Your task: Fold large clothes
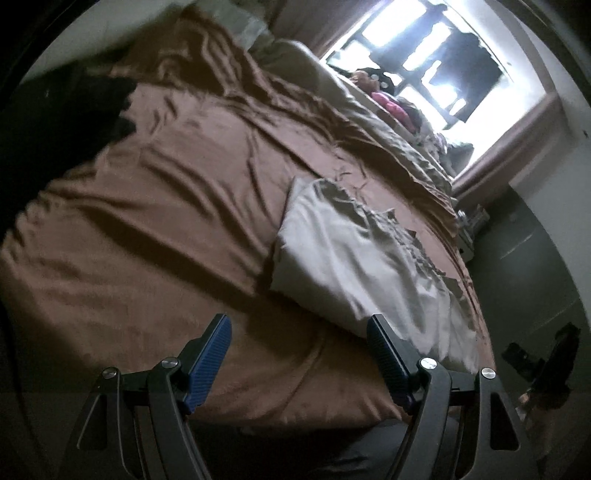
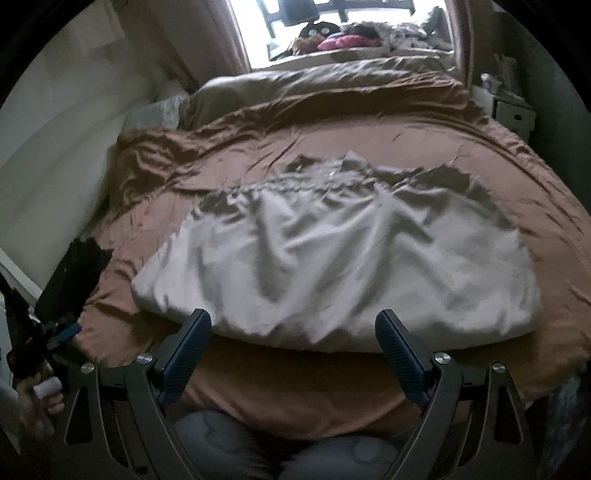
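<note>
A: Start with the right gripper. How are its jaws?

B: Standing wide apart with nothing between them. Its blue pads hang just short of the near hem of the white garment, not touching it

A: And the left gripper?

B: Also spread apart and empty. In its own view it hovers over the near edge of the bed, with the garment's near corner just past its right-hand finger. From the right wrist view that same gripper shows at the far left, beside the bed, held by the person's hand

A: Where does the garment lie?

B: Spread across the brown bed sheet, towards the foot end, close to the person. It is heavily creased, its far edge ragged and bunched, its near edge lying in a soft curve along the bed's edge

A: What is beyond it?

B: A rumpled beige duvet piled at the head end, then a bright window with a heap of mixed clothes, one piece pink, on the sill. A black cloth lies at the left side of the bed in the left view

A: Anything below the grippers?

B: The person's grey-clad knees, close against the foot of the bed
</note>
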A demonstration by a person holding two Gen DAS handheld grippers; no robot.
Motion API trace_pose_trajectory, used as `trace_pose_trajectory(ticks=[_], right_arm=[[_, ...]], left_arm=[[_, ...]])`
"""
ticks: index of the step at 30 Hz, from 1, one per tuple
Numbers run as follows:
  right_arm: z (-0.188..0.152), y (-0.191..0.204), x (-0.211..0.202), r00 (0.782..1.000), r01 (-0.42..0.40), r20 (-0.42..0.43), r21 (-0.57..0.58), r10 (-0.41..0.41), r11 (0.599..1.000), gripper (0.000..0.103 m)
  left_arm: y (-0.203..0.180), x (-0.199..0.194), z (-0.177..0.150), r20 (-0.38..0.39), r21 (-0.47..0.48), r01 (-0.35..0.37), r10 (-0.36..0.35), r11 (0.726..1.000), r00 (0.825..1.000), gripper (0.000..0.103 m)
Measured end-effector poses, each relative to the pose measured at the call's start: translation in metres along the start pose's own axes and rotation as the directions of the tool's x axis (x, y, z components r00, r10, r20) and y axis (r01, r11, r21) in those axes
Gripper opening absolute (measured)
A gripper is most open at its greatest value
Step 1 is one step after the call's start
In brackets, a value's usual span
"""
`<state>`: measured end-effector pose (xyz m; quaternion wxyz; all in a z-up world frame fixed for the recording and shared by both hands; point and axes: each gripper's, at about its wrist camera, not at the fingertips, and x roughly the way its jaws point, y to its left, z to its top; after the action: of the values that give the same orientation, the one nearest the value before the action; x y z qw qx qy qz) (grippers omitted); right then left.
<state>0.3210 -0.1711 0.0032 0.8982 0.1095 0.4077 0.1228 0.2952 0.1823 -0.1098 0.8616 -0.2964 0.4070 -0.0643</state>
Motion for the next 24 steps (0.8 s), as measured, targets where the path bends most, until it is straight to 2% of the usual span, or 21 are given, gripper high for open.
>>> trace_pose_trajectory(ticks=[2, 3, 5, 7, 10, 18, 24], right_arm=[[0.002, 0.004, 0.015, 1.0, 0.002, -0.018, -0.005, -0.002, 1.0, 0.087], [0.003, 0.005, 0.022, 1.0, 0.003, -0.028, -0.006, -0.003, 1.0, 0.079], [0.007, 0.006, 0.039, 0.998, -0.003, -0.057, 0.0, 0.003, 1.0, 0.072], [0.009, 0.008, 0.052, 0.997, -0.009, -0.074, 0.007, 0.01, 1.0, 0.071], [0.012, 0.007, 0.076, 0.994, -0.009, -0.106, 0.016, 0.01, 1.0, 0.064], [0.012, -0.003, 0.128, 0.986, -0.008, -0.168, 0.069, 0.019, 0.998, 0.061], [0.009, -0.007, 0.149, 0.981, -0.018, -0.191, 0.088, 0.034, 0.996, 0.056]], left_arm=[[0.008, 0.011, 0.0, -0.016, -0.036, 0.019, -0.02, 0.999, 1.0, 0.077], [0.011, 0.015, 0.0, -0.023, -0.049, 0.026, -0.027, 0.998, 0.999, 0.077], [0.015, 0.025, 0.001, -0.034, -0.066, 0.039, -0.042, 0.997, 0.999, 0.077], [0.017, 0.037, 0.003, -0.046, -0.088, 0.053, -0.057, 0.995, 0.997, 0.077], [0.019, 0.054, 0.008, -0.063, -0.119, 0.072, -0.08, 0.99, 0.995, 0.077], [0.016, 0.1, 0.019, -0.112, -0.171, 0.084, -0.104, 0.982, 0.988, 0.077], [0.018, 0.131, 0.02, -0.154, -0.236, 0.071, -0.109, 0.969, 0.982, 0.077]])
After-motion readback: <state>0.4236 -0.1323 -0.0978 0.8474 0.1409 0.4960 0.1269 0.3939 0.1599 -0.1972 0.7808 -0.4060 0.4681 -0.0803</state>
